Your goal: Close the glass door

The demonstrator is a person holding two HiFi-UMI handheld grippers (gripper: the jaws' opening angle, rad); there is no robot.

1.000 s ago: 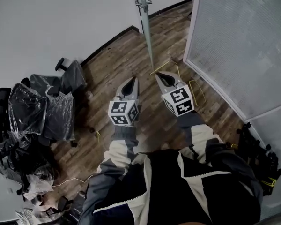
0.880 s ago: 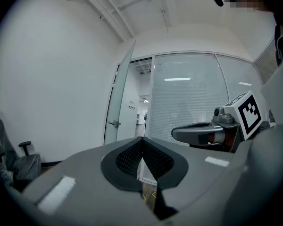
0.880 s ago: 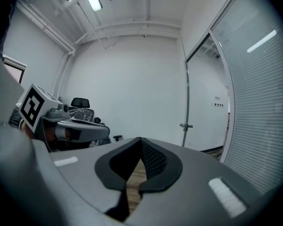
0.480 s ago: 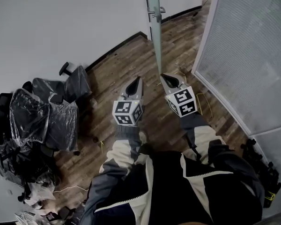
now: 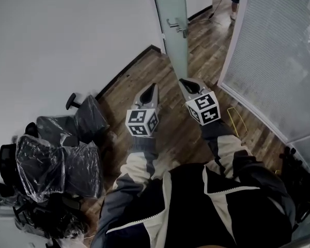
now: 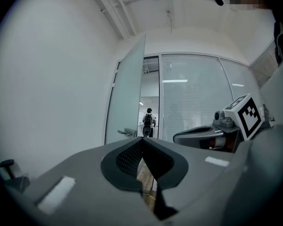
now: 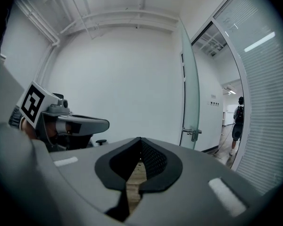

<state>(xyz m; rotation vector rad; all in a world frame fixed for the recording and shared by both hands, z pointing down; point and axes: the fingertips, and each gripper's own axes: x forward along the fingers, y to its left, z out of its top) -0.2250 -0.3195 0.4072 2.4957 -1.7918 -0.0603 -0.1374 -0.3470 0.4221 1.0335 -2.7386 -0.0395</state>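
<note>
Open-door stage. The tall frosted-glass door [image 5: 173,14], with a metal lever handle [image 5: 179,26], stands swung open beside the plain white wall [image 5: 57,35]. It is ahead of both grippers, and neither touches it. The left gripper [image 5: 152,88] and the right gripper [image 5: 183,81] are held side by side above the brown wood-plank floor [image 5: 144,66]. Each is clenched on nothing (both gripper views show the tips meeting). A ribbed translucent partition [image 5: 279,50] runs along the right. Black office chairs wrapped in clear plastic [image 5: 46,154] are crowded at the left. A person [image 6: 148,120] stands beyond the doorway.
</note>
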